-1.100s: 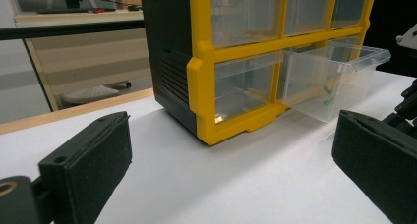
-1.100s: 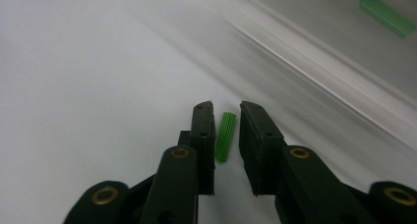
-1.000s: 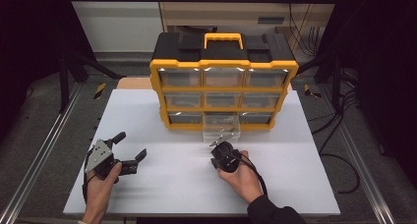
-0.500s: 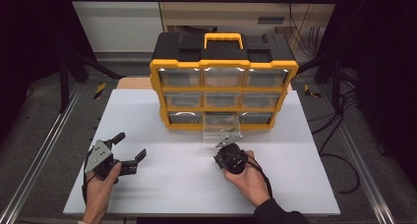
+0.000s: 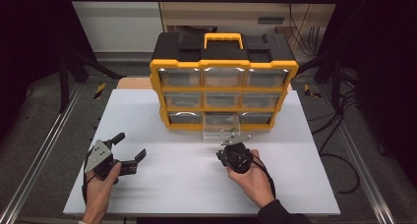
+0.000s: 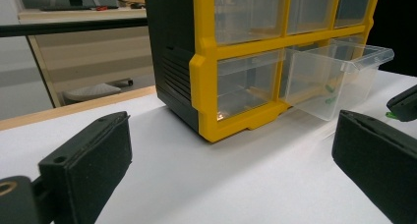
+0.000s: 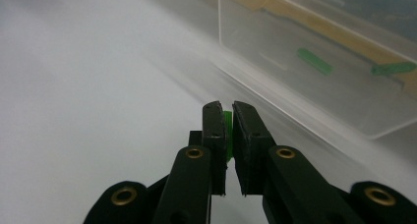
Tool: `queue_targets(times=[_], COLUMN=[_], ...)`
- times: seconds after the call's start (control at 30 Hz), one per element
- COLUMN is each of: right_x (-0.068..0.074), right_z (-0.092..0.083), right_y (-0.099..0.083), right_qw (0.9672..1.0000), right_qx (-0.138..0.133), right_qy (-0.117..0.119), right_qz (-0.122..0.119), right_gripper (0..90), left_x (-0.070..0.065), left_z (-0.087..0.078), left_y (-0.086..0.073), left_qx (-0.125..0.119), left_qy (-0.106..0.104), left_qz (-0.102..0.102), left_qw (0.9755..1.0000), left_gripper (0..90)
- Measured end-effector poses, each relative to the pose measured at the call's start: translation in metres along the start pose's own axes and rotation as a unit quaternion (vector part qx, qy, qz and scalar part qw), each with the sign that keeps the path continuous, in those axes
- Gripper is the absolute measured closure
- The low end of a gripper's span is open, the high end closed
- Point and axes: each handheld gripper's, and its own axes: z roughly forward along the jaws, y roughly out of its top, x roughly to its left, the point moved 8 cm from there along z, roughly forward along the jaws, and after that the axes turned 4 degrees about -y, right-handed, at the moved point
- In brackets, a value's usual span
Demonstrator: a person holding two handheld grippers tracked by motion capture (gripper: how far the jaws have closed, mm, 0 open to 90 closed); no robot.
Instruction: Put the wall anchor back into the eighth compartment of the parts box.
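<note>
Hovering right gripper (image 7: 226,116) clamping green piece (image 7: 227,130)

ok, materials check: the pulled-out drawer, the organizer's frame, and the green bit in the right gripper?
Pulled-out drawer: clear, glossy, probably hard plastic; green pieces inside show through its walls.
Organizer frame: opaque yellow on black, smooth moulded look with side ribs, likely plastic.
Green piece pinched in the right gripper: translucent green, plastic-looking; too little of it shows to be sure.
</note>
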Motion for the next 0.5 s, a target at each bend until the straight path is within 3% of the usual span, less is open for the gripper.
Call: queue_targets(times=[0.03, 0.13, 0.2, 0.5], right_x=[0.002, 0.003, 0.005, 0.002], right_z=[-0.001, -0.003, -0.004, -0.013], right_y=[0.002, 0.009, 0.011, 0.012], right_qw=[1.0, 0.9999, 0.9999, 0.9994], right_qx=[-0.002, -0.011, -0.013, -0.035], right_qy=[0.002, -0.001, 0.0, -0.001], right_qz=[0.008, -0.004, 0.008, -0.002], right_gripper=[84.2, 84.2, 84.2, 84.2], left_x=[0.0, 0.001, 0.001, 0.0], left_z=[0.0, 0.0, 0.0, 0.0], left_y=[0.0, 0.0, 0.0, -0.001], left_qx=[-0.001, -0.001, 0.0, 0.0], left_qy=[0.0, 0.0, 0.0, -0.001], left_qz=[0.0, -0.001, -0.002, -0.001], left_qw=[1.0, 1.0, 1.0, 1.0], left_gripper=[1.1, 1.1, 1.1, 1.0])
